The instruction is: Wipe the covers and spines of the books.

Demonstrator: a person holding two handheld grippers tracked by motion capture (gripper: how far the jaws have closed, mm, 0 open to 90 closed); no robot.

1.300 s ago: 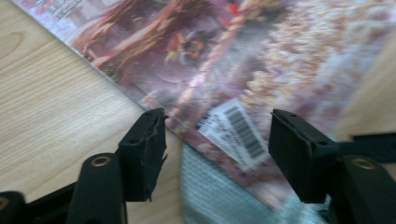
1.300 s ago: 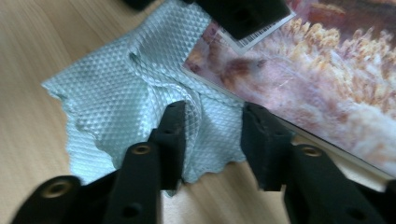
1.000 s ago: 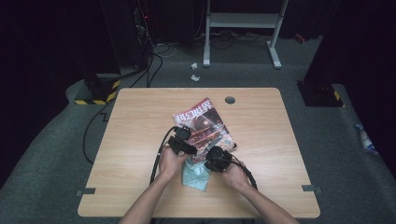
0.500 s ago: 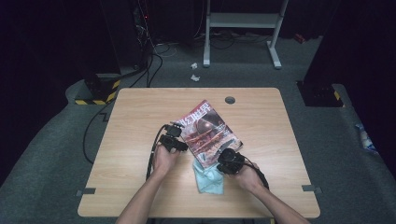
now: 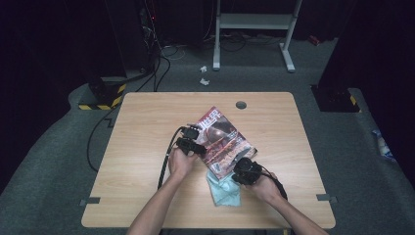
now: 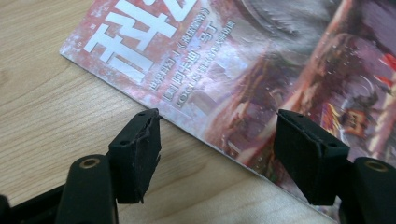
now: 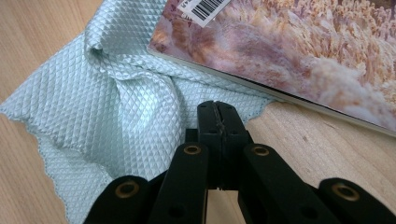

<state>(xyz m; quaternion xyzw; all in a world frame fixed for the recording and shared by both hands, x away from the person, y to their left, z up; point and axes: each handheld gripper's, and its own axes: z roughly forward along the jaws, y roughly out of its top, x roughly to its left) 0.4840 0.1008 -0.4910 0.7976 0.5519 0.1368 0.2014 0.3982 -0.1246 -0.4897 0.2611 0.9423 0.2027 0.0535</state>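
Observation:
A glossy magazine [image 5: 225, 139] with a red and purple cover lies tilted on the wooden table [image 5: 147, 112]. A pale blue textured cloth [image 5: 222, 188] lies at its near corner, partly tucked under it. My left gripper [image 5: 195, 143] is open at the magazine's left edge; in the left gripper view its jaws stand wide apart over the edge of the magazine [image 6: 261, 70]. My right gripper [image 5: 240, 169] is shut at the cloth's right edge. In the right gripper view the closed tips [image 7: 217, 112] sit on the rim of the cloth [image 7: 116, 93], just below the magazine [image 7: 303, 56].
A round grey cable port [image 5: 241, 105] sits in the table's far side. Cables [image 5: 166, 156] trail from the left gripper toward the near edge. Beyond the table stand a white frame [image 5: 254, 29] and dark equipment on grey carpet.
Both hands have spread apart: the left gripper moved up to the magazine's left edge, the right gripper moved right. The cloth shifted slightly right with it.

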